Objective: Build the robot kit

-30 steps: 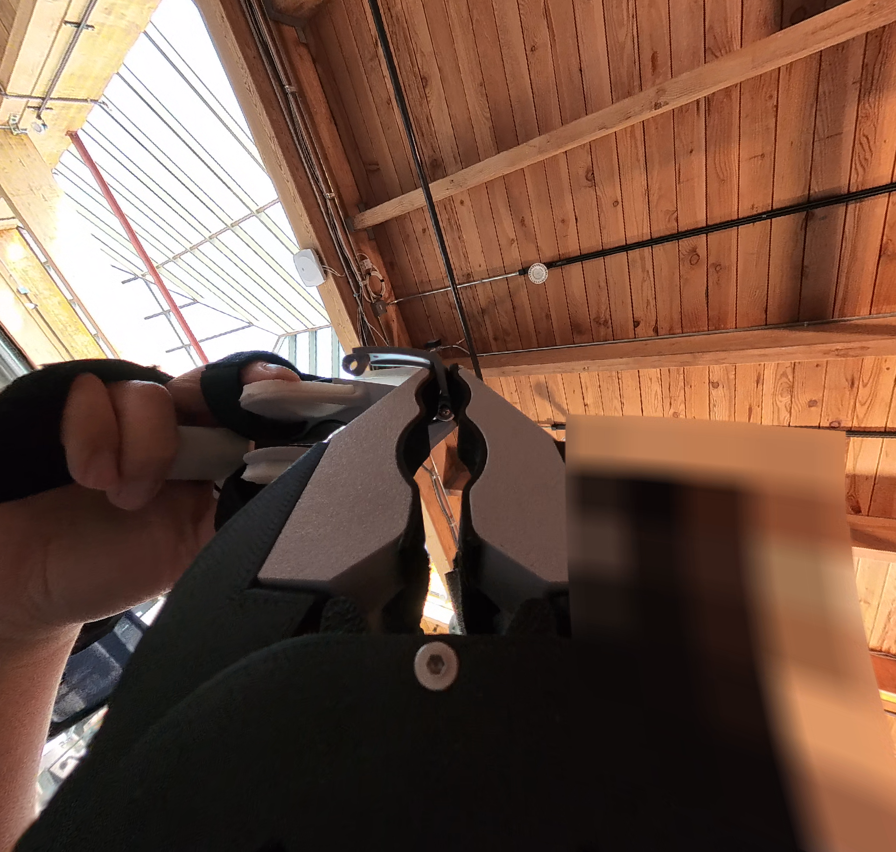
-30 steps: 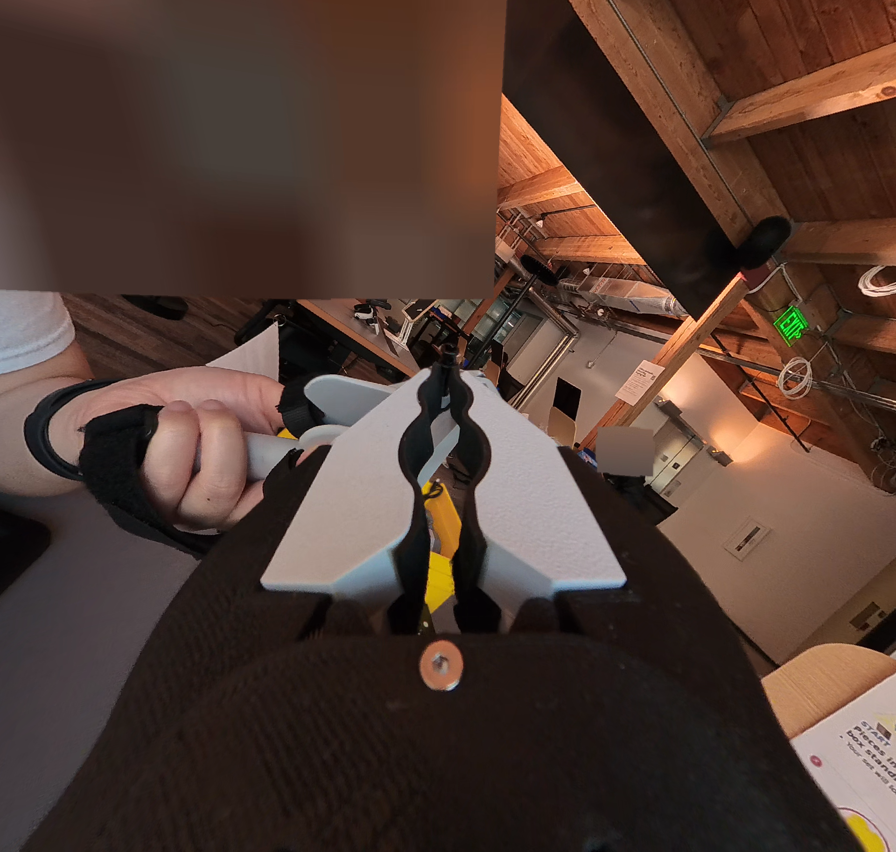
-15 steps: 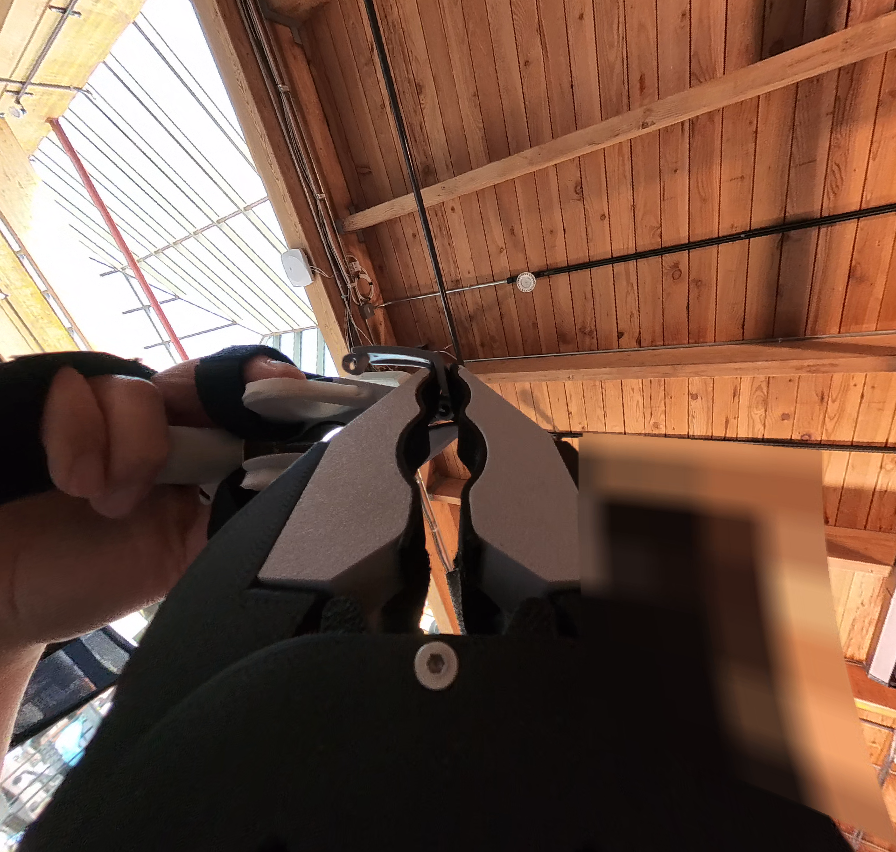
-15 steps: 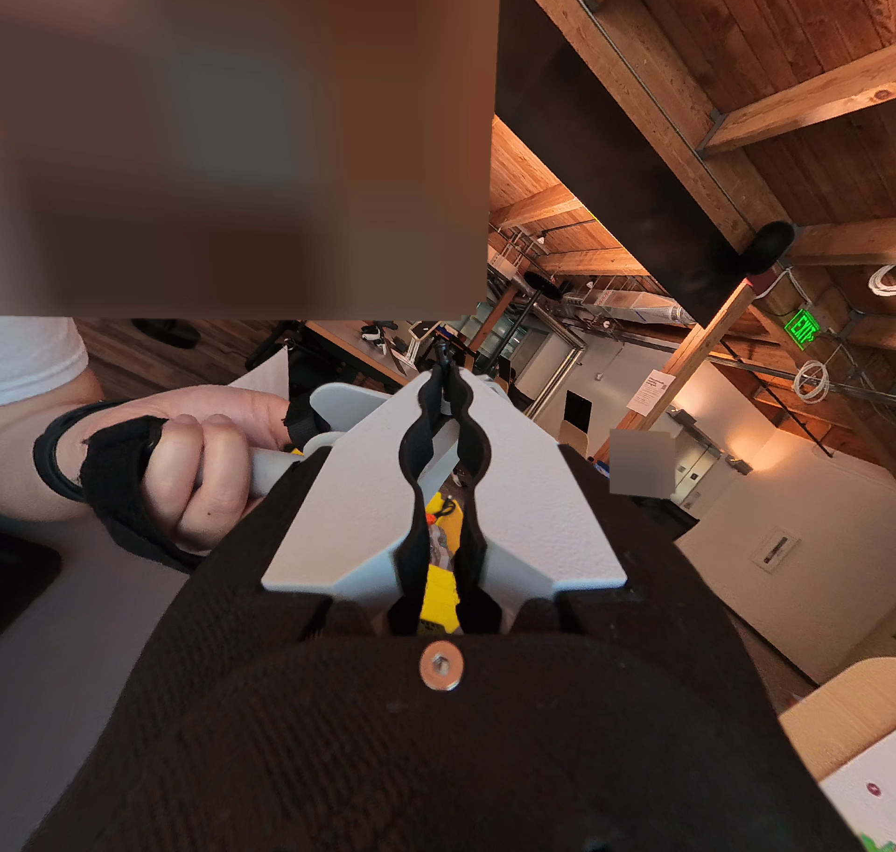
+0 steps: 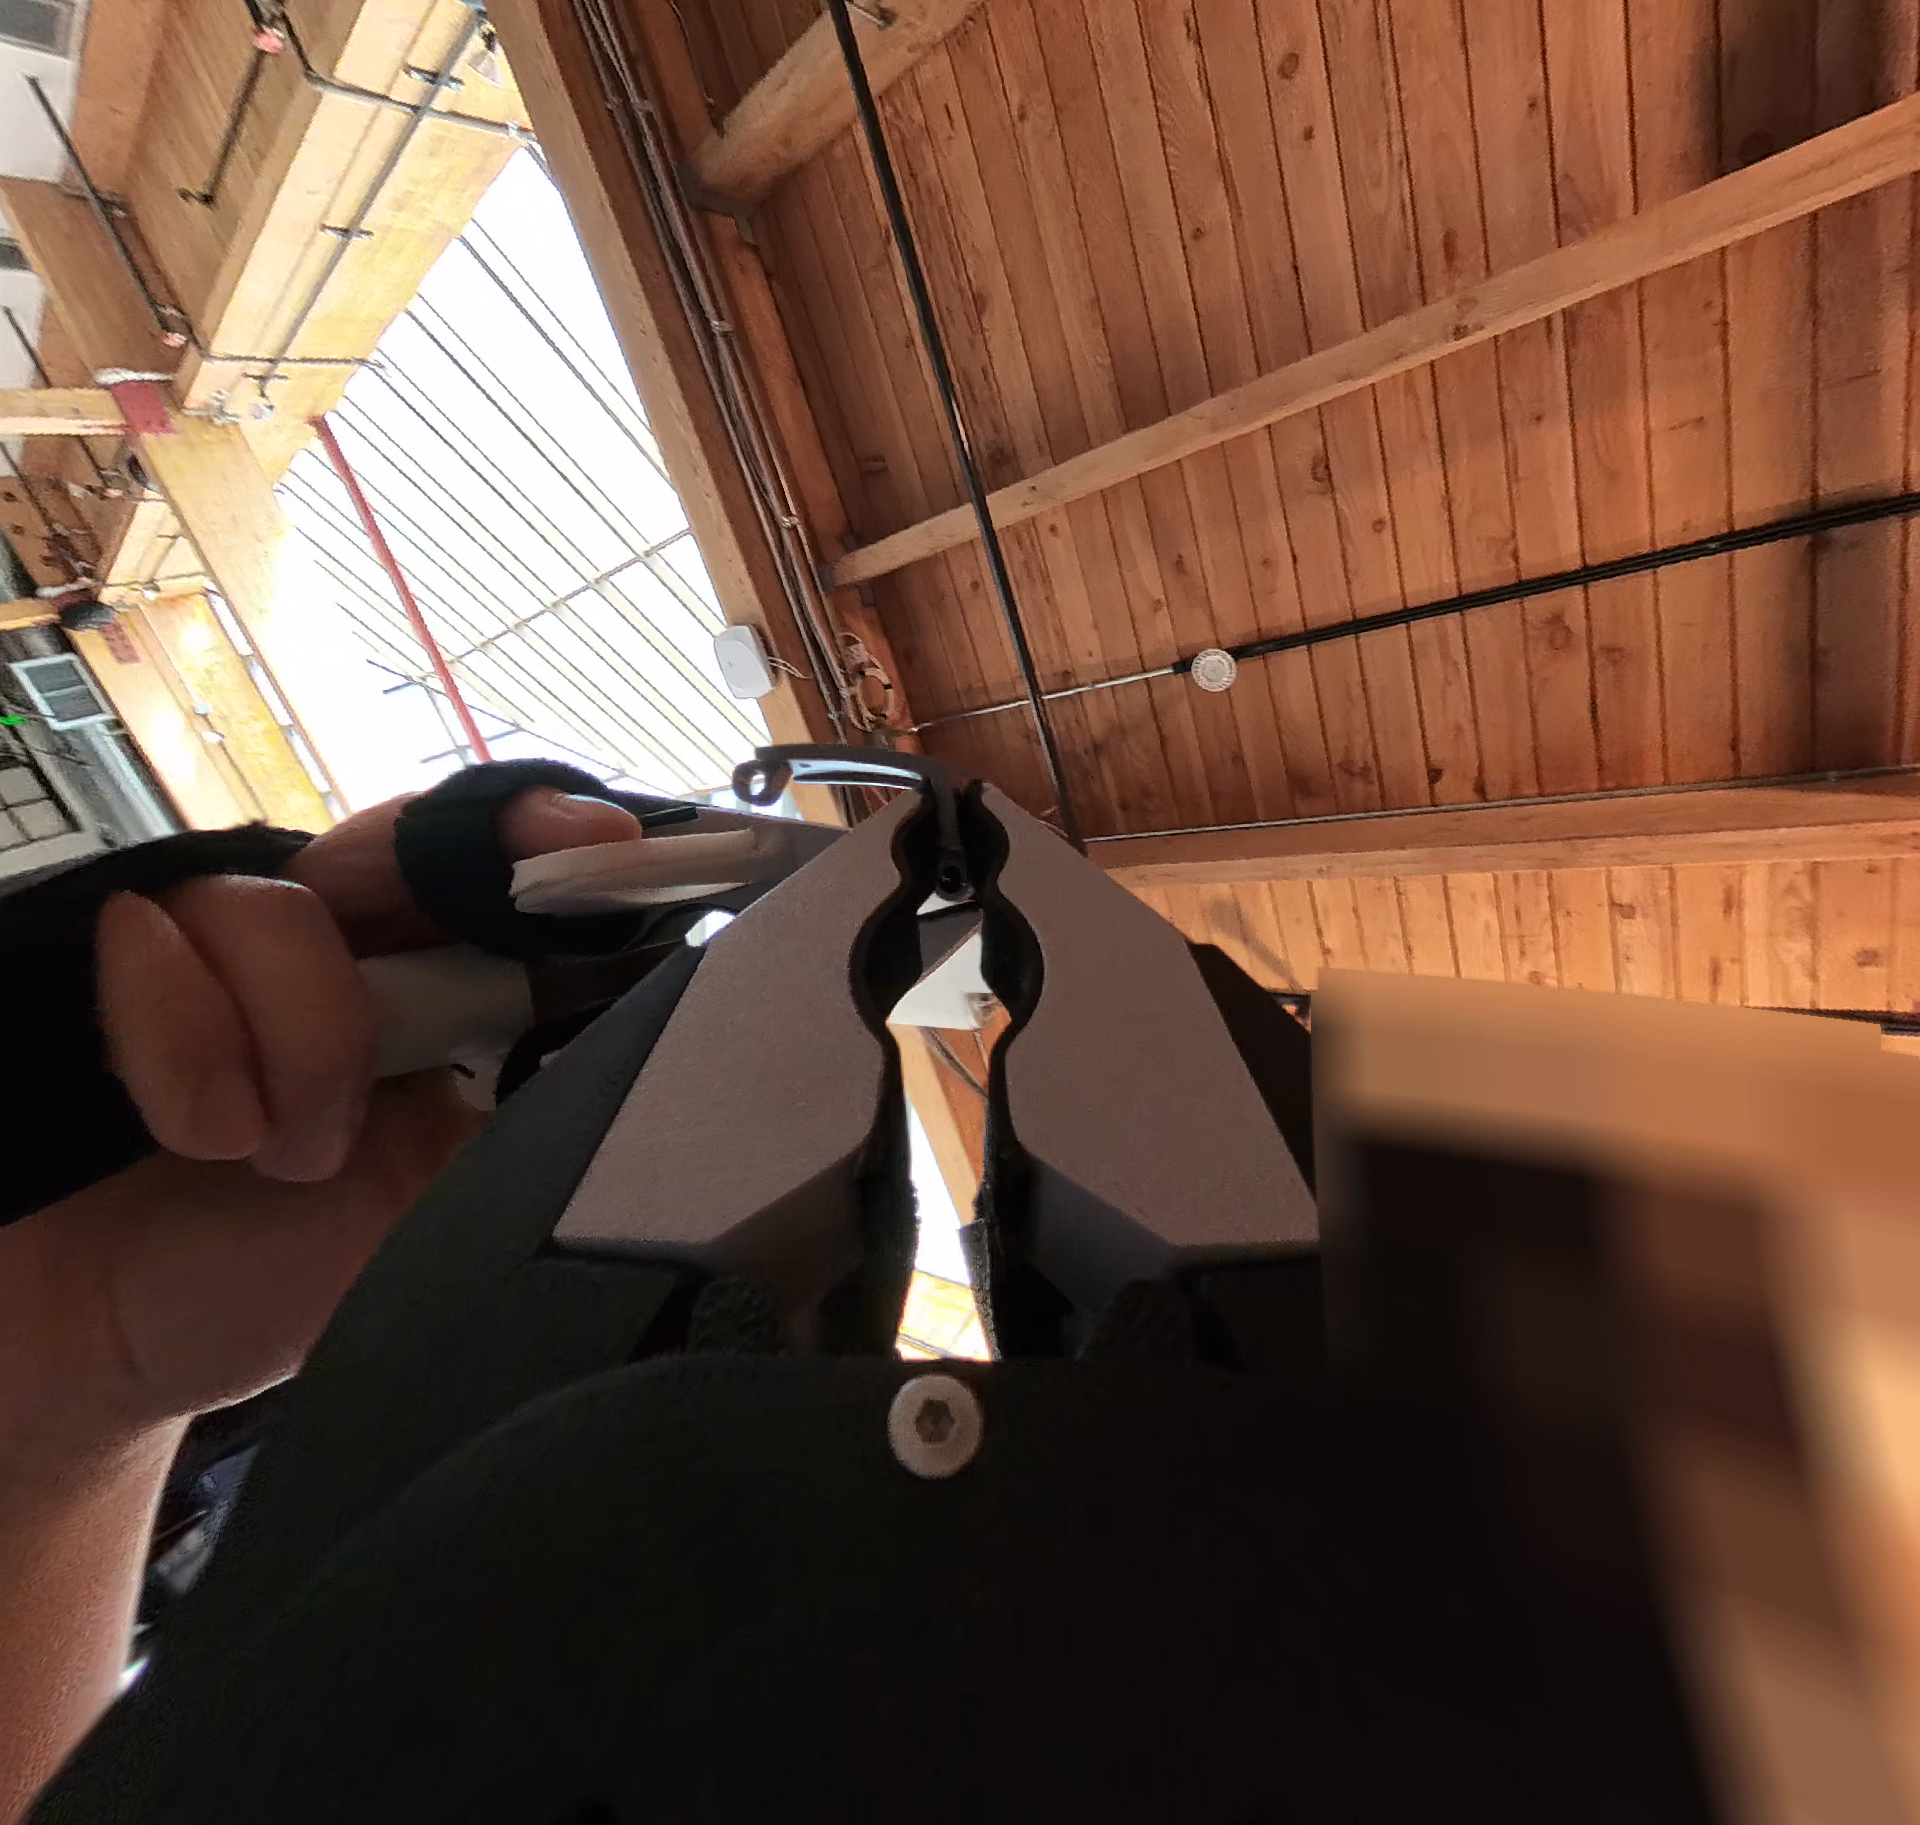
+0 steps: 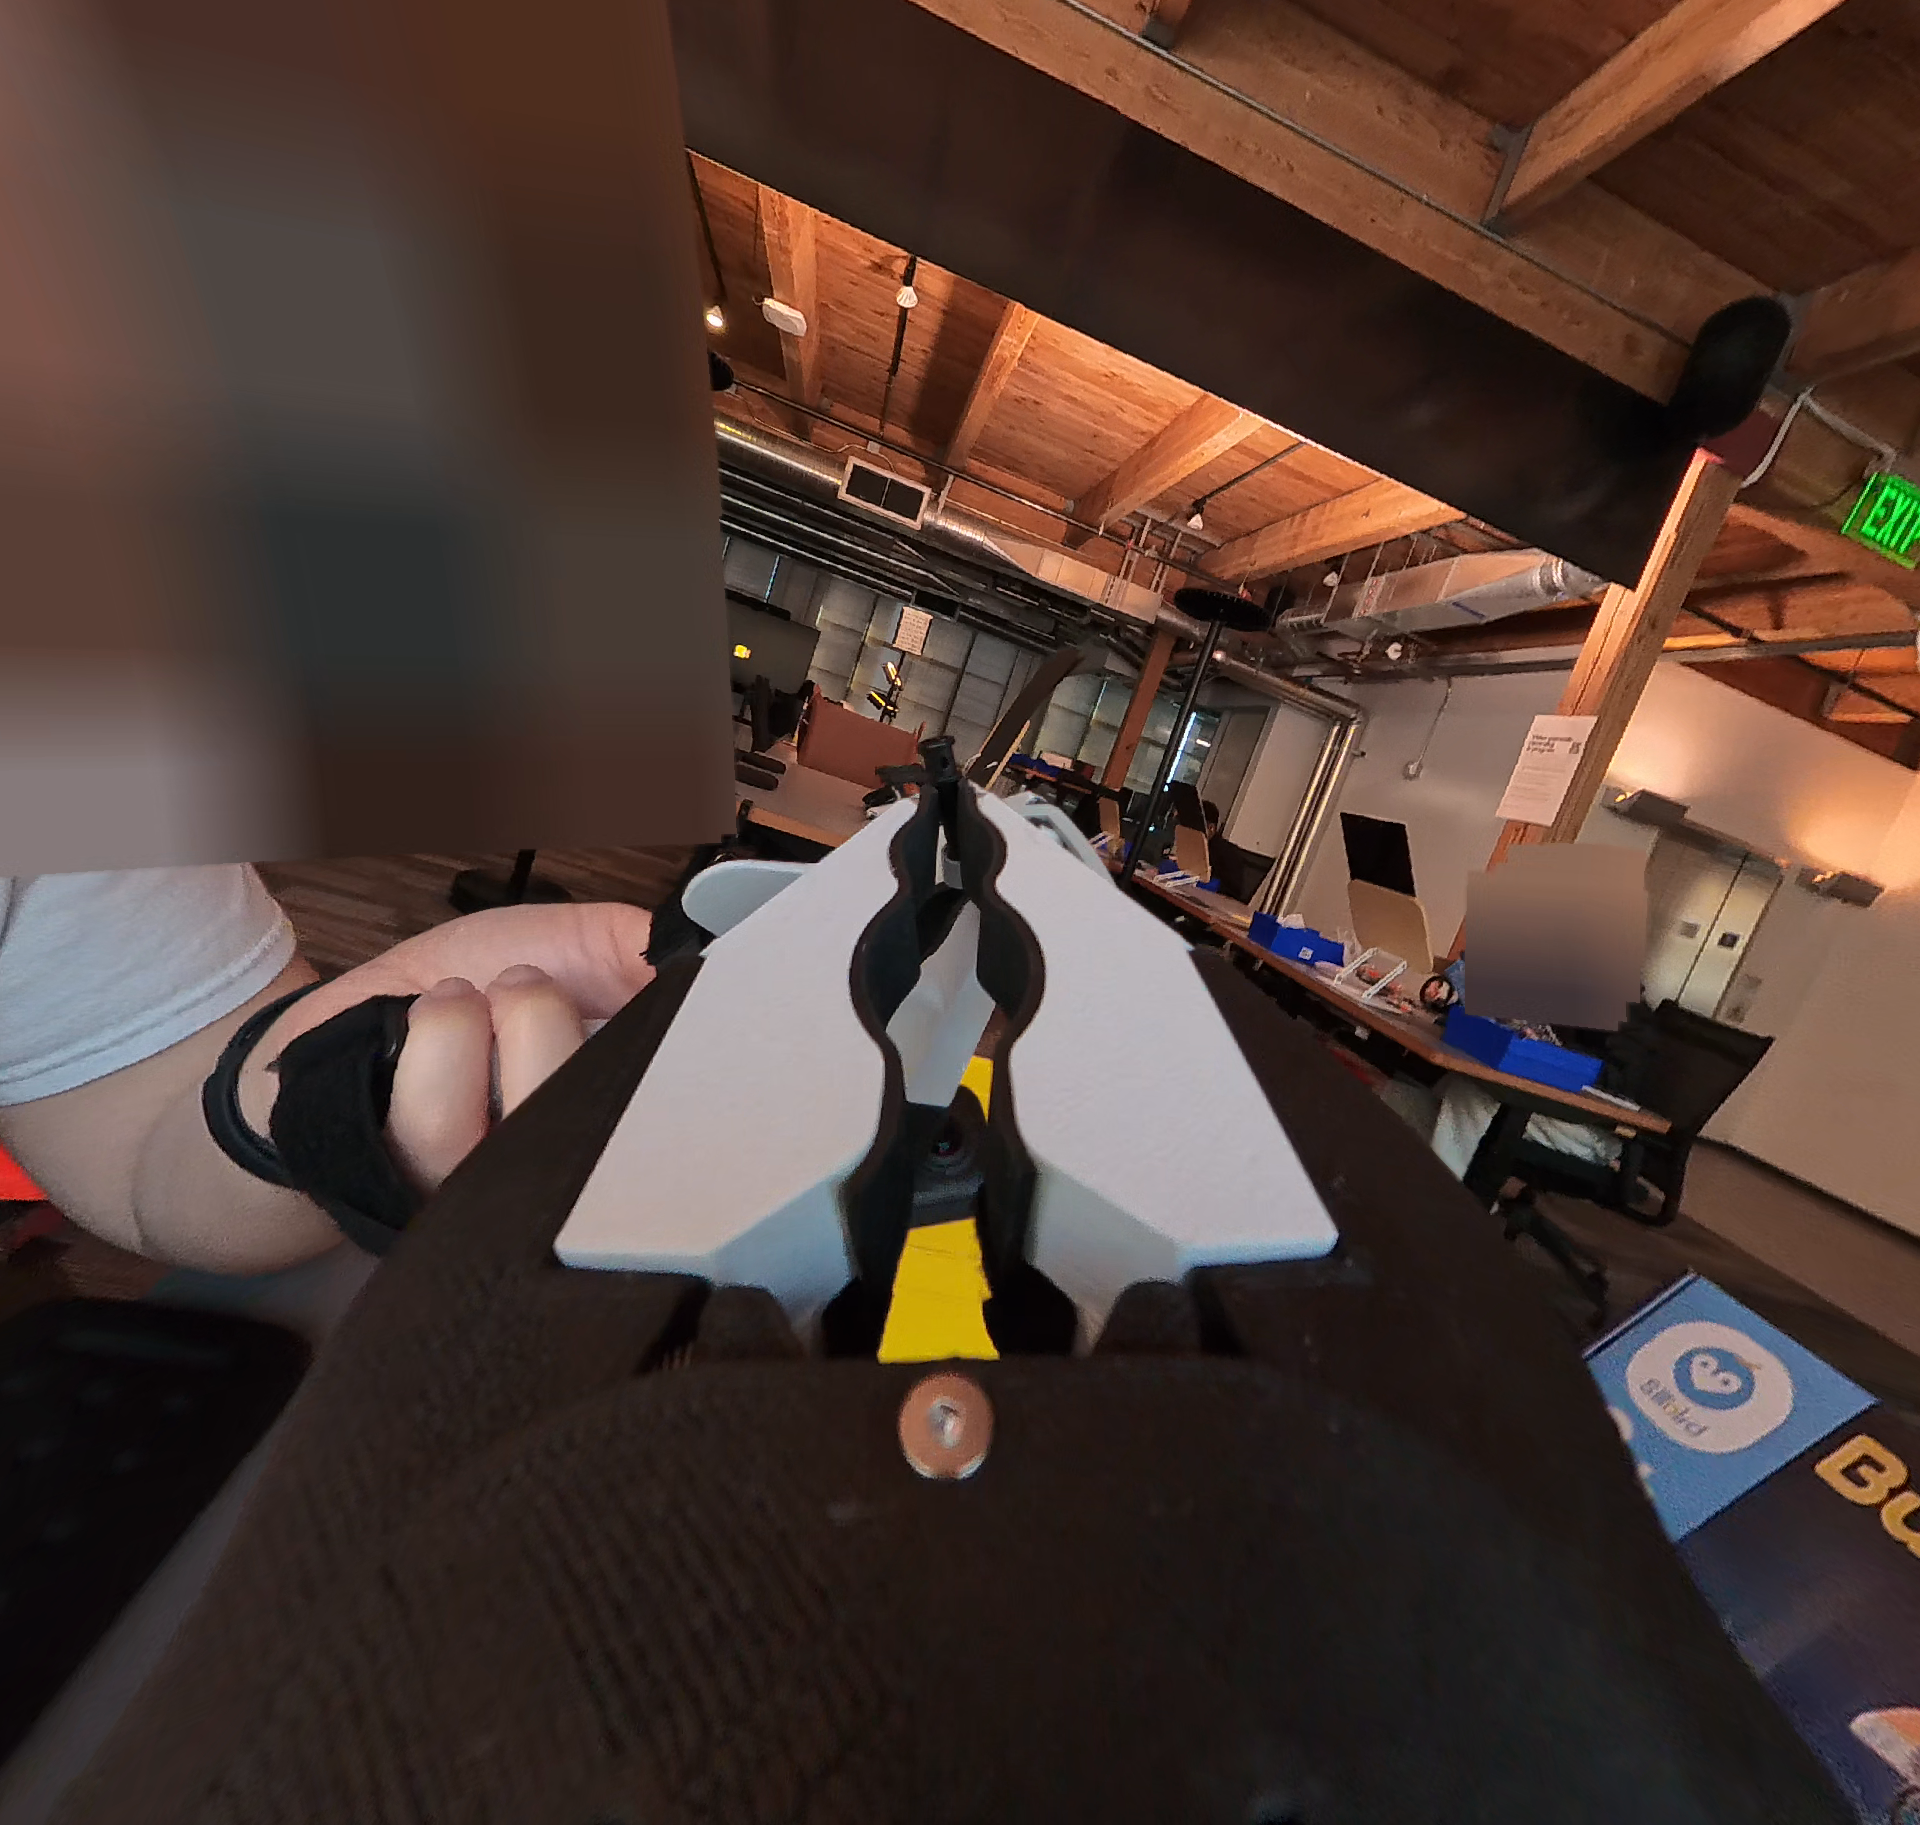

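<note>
Pinching black cable tie (image 5: 831,769) between closed left gripper (image 5: 961,819) tips; right gripper (image 6: 943,788) clamped on same tie (image 6: 938,759), ends apart, likely for threading.

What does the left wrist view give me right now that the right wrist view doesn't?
Left wrist only: the plank ceiling, a bright skylight, and the black zip tie's tail curling left from the left gripper.

Right wrist only: the open workspace with long desks, a green ceiling sign, and a blue box.

Both: shut grey fingers clamped on the zip tie, right gripper included, and a strapped hand alongside.
</note>
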`<state>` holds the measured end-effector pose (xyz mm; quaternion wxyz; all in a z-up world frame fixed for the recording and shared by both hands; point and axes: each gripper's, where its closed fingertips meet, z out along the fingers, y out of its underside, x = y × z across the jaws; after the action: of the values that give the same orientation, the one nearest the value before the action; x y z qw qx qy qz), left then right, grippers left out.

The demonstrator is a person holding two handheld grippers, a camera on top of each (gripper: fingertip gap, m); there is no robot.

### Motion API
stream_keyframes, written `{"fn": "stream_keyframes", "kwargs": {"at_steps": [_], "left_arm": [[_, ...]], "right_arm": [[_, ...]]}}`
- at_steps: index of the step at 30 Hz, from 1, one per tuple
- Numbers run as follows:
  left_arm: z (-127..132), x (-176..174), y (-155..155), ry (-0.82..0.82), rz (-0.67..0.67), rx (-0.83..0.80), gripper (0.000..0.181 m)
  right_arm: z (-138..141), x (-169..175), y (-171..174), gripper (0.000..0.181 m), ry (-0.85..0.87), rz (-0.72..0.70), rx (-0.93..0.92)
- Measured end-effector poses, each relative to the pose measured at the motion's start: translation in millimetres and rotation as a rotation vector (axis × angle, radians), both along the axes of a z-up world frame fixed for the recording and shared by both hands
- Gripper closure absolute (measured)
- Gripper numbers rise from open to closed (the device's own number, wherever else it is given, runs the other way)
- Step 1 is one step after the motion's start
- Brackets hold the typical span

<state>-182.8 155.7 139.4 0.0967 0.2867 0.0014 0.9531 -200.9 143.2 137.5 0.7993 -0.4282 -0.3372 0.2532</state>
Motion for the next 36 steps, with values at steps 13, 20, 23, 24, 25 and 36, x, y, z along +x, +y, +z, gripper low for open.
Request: {"fn": "stream_keyframes", "kwargs": {"at_steps": [13, 20, 23, 24, 25, 36], "left_arm": [[-24.8, 16.2, 21.4, 0.139, 0.079, 0.02, 0.179], [-28.0, 19.3, 25.3, 0.127, 0.076, 0.01, 0.179], [-30.3, 19.9, 29.4, 0.126, 0.074, -0.011, 0.18], [-31.8, 20.8, 30.5, 0.132, 0.075, -0.012, 0.179], [-32.8, 21.3, 31.6, 0.134, 0.075, -0.014, 0.18], [-22.4, 12.9, 30.5, -0.052, -0.083, -0.214, 0.18]], "right_arm": [[-19.0, 20.4, 24.3, 0.179, 0.031, 0.016, -0.199], [-18.2, 20.7, 25.9, 0.18, 0.106, 0.09, -0.247], [-23.2, 18.8, 29.9, 0.18, 0.13, 0.125, -0.281], [-23.3, 18.4, 30.0, 0.18, 0.14, 0.132, -0.28], [-23.4, 17.3, 29.8, 0.18, 0.143, 0.141, -0.278], [-18.2, 13.5, 28.1, 0.179, 0.206, 0.116, -0.158]]}}
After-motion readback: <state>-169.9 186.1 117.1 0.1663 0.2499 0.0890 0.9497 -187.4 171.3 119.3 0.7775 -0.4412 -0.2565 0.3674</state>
